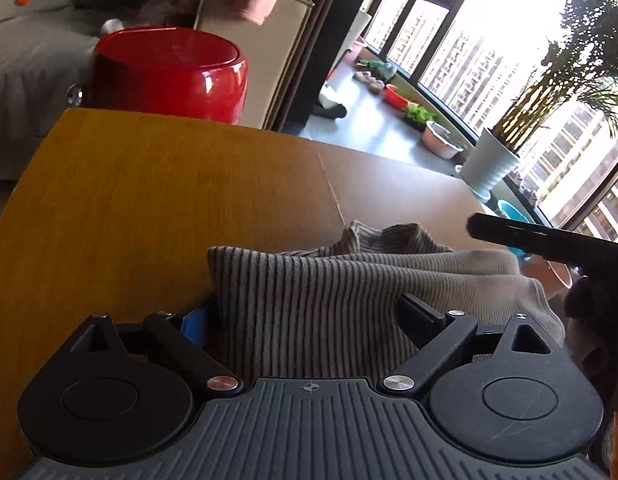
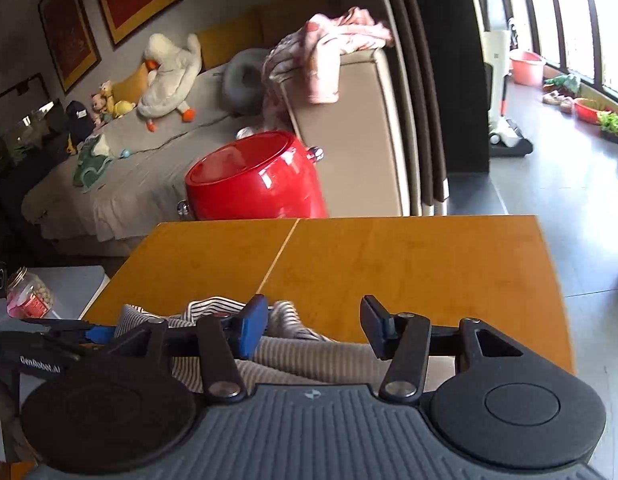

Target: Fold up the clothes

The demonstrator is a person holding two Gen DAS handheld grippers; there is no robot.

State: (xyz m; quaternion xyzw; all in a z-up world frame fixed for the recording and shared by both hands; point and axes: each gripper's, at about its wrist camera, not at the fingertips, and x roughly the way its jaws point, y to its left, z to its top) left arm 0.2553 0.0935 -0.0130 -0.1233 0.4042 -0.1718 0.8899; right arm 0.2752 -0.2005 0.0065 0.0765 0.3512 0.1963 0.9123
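Grey-and-white striped ribbed knit garment point(image 1: 321, 300) bunched at near edge of orange wooden table point(image 1: 149, 200). Left gripper point(image 1: 305, 320) spread wide, garment between its fingers, ungripped. Right gripper point(image 2: 315, 326) spread wide, gripping nothing, above garment's right end.

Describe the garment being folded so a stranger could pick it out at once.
Start at the orange-brown wooden table in front of the glossy red drum stool. On its near edge lies a bunched ribbed striped sweater in beige-grey, right under both claws. It is the only cloth on the tabletop; the pink clothes hang over the sofa arm behind.
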